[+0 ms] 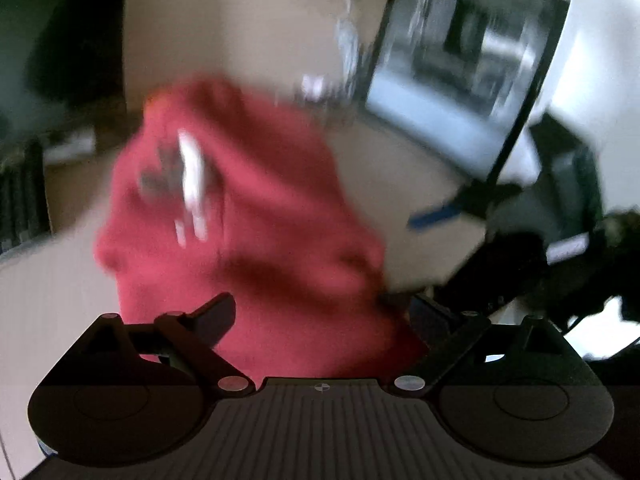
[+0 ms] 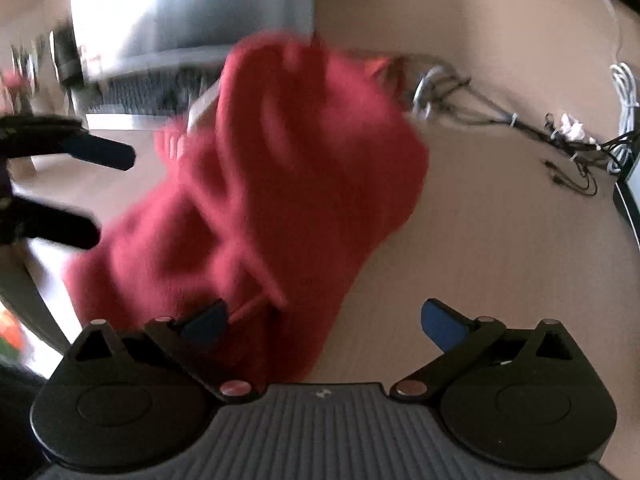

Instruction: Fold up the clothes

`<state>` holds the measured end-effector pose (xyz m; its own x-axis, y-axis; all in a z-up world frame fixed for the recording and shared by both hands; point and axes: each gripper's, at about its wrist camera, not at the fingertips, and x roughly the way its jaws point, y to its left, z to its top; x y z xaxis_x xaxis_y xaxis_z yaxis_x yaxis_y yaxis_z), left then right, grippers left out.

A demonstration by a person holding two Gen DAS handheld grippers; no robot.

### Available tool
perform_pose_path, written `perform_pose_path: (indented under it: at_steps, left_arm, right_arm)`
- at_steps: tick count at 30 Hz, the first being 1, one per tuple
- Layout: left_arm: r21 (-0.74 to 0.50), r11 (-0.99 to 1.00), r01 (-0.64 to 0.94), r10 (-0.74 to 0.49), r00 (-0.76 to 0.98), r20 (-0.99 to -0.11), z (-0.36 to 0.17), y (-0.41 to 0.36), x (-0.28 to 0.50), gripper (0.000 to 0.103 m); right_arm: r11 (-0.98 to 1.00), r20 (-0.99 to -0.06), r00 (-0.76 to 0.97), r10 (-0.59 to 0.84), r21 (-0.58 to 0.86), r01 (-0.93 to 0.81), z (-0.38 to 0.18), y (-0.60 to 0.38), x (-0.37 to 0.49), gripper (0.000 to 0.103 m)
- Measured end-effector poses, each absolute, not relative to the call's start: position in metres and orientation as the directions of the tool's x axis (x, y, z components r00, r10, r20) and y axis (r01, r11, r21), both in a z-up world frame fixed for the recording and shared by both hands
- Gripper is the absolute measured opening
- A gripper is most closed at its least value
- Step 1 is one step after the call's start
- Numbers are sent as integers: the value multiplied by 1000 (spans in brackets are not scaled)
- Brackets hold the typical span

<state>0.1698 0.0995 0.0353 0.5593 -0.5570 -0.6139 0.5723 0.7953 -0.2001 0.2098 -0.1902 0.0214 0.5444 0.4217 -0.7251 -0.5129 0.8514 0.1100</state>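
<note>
While both sets of jaws stand spread wide and nothing is pinched, the red garment [image 2: 256, 200] lies bunched in a loose heap on the counter [image 2: 480, 240], so the step in hand is judged to be a fresh grasp before any fold. On the right gripper [image 2: 324, 320] the left pad sits over the near hem of the cloth and the right pad over bare counter; no fabric is pressed. On the left gripper [image 1: 320, 312] the garment [image 1: 240, 208] fills the gap between the pads, yet no pinch is seen. Both views are blurred, so seams and edges can be made out only roughly. A clean fold is best served if the heap is first spread flat: two well-separated points on one edge should be taken, single layer only, and drawn apart over open counter. The cables [image 2: 560, 132] and the monitor [image 1: 460, 60] nearby are to be kept clear of the cloth.
</note>
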Motion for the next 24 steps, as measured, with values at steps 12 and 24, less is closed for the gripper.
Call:
perform_pose_path:
  at_steps: [12, 24]
  left_arm:
    - [-306, 907, 289, -416, 726, -548, 39, 120, 269, 98]
    - [-515, 824, 235, -526, 656, -542, 10, 127, 255, 98]
  right_arm:
    - [792, -536, 584, 609, 379, -479, 65, -192, 337, 80]
    - [713, -591, 412, 693, 479, -512, 17, -189, 333, 59]
